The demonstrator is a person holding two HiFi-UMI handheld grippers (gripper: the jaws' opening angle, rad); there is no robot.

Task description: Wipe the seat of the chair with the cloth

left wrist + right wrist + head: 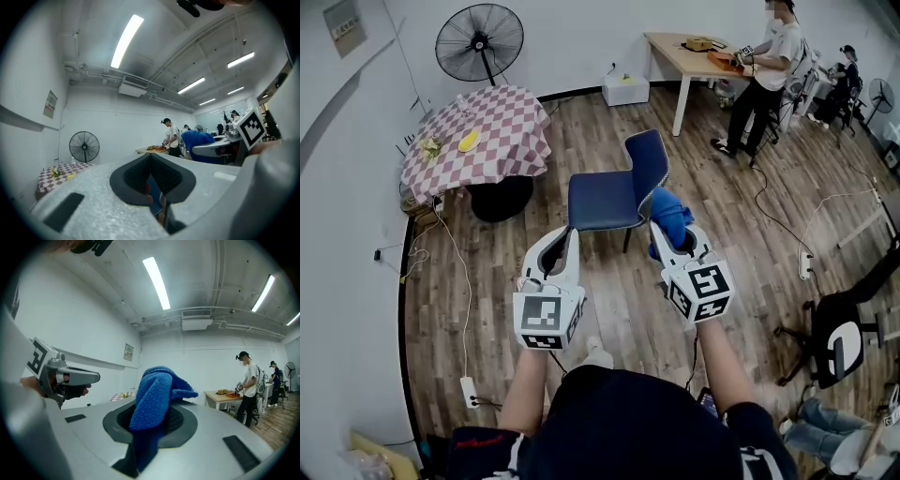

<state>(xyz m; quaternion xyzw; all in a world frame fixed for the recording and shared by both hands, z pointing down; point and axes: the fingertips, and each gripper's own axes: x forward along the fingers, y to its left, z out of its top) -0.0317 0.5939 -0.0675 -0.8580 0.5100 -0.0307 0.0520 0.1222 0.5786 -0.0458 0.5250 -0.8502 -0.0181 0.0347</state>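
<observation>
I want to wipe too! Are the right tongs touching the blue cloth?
Touching. The right gripper view shows the cloth pinched between the jaws of the right tongs, bunched up above them.

The chair (pixel 605 199) stood before you, table (pixel 502 131) left of it, fan (pixel 479 42) behind the table, cloth (pixel 670 214) in your right gripper (pixel 668 238).

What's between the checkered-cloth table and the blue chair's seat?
Only bare wooden plank floor, in the head view, between the pink checkered-cloth table and the blue padded chair seat.
</observation>
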